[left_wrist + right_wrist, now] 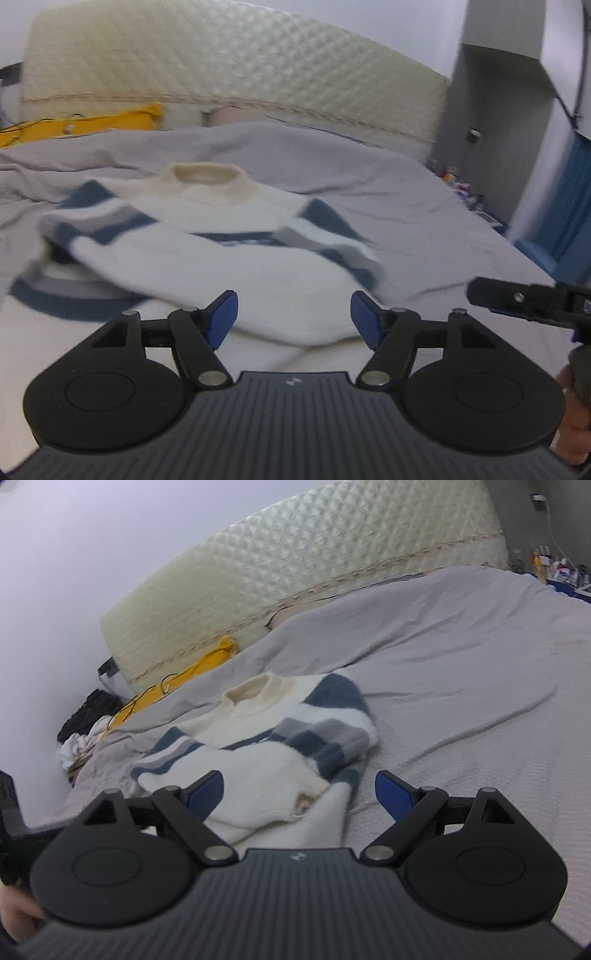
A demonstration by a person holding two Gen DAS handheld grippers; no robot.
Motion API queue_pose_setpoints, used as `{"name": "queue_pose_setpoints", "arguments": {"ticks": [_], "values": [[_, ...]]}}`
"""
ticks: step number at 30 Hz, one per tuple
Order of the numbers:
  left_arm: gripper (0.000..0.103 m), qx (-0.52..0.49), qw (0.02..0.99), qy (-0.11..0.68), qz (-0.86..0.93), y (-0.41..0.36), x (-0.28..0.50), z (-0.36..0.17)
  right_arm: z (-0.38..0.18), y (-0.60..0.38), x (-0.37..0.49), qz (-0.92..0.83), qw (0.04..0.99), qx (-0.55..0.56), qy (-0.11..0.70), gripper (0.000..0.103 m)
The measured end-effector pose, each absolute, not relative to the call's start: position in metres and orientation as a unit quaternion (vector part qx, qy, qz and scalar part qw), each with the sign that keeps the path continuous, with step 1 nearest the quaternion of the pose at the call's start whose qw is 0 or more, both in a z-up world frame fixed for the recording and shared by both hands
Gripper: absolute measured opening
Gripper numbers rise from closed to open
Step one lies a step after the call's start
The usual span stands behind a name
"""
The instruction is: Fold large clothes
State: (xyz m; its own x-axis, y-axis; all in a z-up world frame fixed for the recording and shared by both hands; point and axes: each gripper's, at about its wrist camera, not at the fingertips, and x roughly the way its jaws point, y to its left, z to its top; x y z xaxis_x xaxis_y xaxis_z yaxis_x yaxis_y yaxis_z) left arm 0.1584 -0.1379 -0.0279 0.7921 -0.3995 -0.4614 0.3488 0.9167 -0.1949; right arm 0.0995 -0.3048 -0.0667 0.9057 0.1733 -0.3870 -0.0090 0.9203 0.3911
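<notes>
Both the left gripper [294, 314] and right gripper [299, 794] are wide apart and empty, so the puffy striped sweater [207, 258] could flop back unfolded.

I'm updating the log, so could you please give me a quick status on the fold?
Left claw open, empty. Right claw open, empty. Sweater on the grey bedcover, sleeves folded in. Nothing in the way.

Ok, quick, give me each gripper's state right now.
Left gripper: open, holding nothing, above the sweater.
Right gripper: open, holding nothing; the sweater lies below its jaws.
</notes>
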Motion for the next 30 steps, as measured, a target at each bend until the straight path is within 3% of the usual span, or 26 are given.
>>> {"name": "queue_pose_setpoints", "arguments": {"ticks": [7, 12, 22, 30], "values": [[0.072, -0.07, 0.947, 0.277, -0.148, -0.101, 0.166, -0.036, -0.073, -0.273, 0.111, 0.087, 0.962, 0.153, 0.21, 0.089], [0.071, -0.058, 0.938, 0.32, -0.122, -0.09, 0.183, -0.06, -0.084, -0.246, 0.126, 0.106, 0.956, 0.125, 0.243, 0.073], [0.069, -0.064, 0.92, 0.378, -0.085, -0.087, 0.216, -0.091, -0.143, -0.216, 0.166, 0.086, 0.931, 0.05, 0.351, 0.071], [0.069, -0.145, 0.919, 0.355, -0.09, -0.046, 0.195, -0.062, -0.139, -0.228, 0.155, 0.075, 0.931, 0.105, 0.341, 0.069]]}}
